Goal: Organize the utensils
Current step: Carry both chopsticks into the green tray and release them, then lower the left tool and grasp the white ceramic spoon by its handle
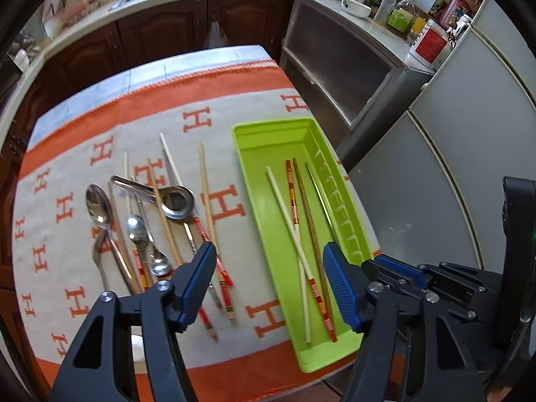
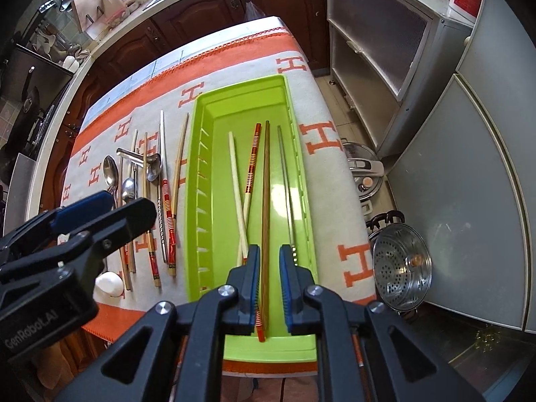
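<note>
Lying lengthwise in the green tray (image 2: 303, 181) at frame centre are four chopsticks (image 2: 266, 181). The right tool (image 2: 269, 279) is spread narrowly around the brown one, apparently ungripped. The left tool (image 1: 268, 279) is held wide above the tabletop (image 1: 234, 77).

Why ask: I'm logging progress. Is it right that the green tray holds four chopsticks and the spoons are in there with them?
Not quite. The green tray holds four chopsticks only. The spoons lie outside it on the orange-and-cream cloth, among more chopsticks. The left wrist view shows this clearly.
</note>
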Demonstrator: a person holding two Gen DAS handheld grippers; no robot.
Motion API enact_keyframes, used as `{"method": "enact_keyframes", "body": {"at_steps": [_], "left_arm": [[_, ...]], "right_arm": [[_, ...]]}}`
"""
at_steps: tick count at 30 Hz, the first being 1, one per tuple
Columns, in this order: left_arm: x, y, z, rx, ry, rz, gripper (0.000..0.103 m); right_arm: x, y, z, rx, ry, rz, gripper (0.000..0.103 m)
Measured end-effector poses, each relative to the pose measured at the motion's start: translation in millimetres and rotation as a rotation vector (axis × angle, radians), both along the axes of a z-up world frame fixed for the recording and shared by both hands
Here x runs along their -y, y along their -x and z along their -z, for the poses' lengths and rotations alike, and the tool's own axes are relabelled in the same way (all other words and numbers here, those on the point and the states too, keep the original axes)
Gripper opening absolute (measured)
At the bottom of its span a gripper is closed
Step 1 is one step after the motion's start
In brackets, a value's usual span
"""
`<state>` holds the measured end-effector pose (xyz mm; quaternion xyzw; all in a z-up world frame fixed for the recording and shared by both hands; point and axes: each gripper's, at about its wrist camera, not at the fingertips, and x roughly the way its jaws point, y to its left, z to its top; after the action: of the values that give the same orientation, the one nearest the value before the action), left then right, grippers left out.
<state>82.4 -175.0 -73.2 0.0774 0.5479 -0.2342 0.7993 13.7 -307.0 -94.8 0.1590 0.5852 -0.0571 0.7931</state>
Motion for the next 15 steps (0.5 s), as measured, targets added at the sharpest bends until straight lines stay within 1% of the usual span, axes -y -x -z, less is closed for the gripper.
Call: {"method": "enact_keyframes", "body": {"at_steps": [5,11,12,15], "left_arm": [[-16.2,7.8,-12.0,0.092,-0.053,0.013,0.068],[-45.1,20.7,-28.5,0.172,-0.082,0.006,0.068],[-52.7,23.5,-31.5,0.179,-0.086,-0.002,0.068],[-73.9,30.4,-37.7,0.166,-0.071,-0.021,0.069]], "right_arm": [[-9.7,0.3,-3.5,0.009,-0.012,-0.026,0.011],[-23.4,-1.7,-12.5,0.032,-0.046,-0.058,0.011],[-26.7,-1.8,-14.3,0.037,-0.048,-0.066,0.011],[-38.0,-1.5,-19.3,0.047,-0.059,-0.094,0.011]]}}
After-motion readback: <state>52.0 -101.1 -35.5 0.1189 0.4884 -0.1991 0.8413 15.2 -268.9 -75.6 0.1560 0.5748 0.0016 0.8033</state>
